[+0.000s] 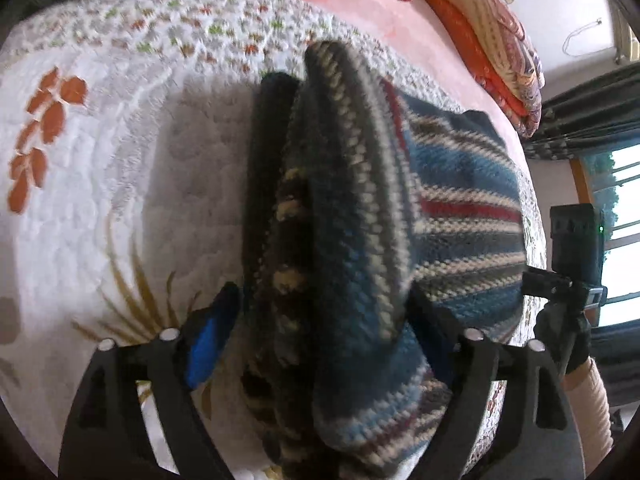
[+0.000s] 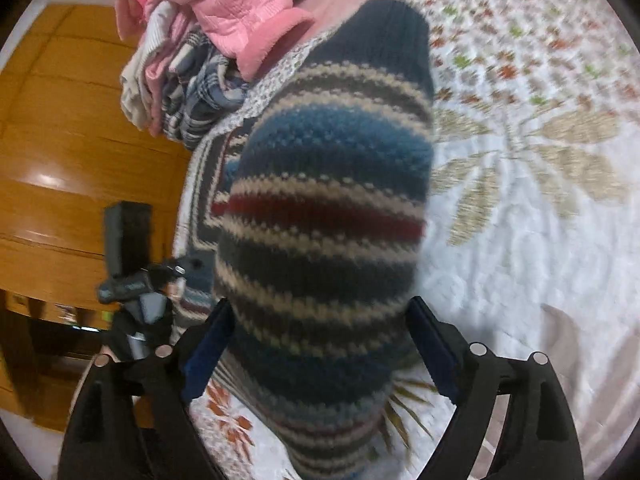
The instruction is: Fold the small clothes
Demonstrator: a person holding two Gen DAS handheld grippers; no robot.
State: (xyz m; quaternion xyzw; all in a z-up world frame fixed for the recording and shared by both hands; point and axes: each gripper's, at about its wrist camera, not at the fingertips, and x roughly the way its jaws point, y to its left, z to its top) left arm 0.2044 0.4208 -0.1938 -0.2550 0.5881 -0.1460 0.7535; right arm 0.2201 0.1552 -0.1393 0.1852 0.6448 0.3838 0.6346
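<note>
A striped knit garment [image 1: 360, 216], chunky in stitch with bands of blue, grey, cream and dark red, fills the centre of both views. In the left wrist view it bunches into thick vertical folds, with a dark ribbed edge at the upper centre; the remainder spreads flat toward the right of the frame. In the right wrist view the same garment [image 2: 324, 208] rises as a rounded mass, capped by a navy ribbed band at the top.

It lies on a white quilted bedspread [image 1: 100, 184], puckered in texture and printed with orange leaves, tan fronds and a border of small flowers. A stack of folded blankets [image 1: 492, 48] occupies the upper right of the left view; a pile of clothes [image 2: 208, 40], pink padded fabric over plaid, occupies the upper left of the right view, beside an orange wooden floor [image 2: 72, 152].

The left gripper [image 1: 324, 320] has black arms with blue-padded fingers [image 1: 208, 344] set well apart, the bunched knit between them. The right gripper [image 2: 320, 328] likewise spans the garment with jaws wide. Whether either pair presses the fabric cannot be determined; blur obscures the contact.

Each view shows the opposite handheld device at its edge.
</note>
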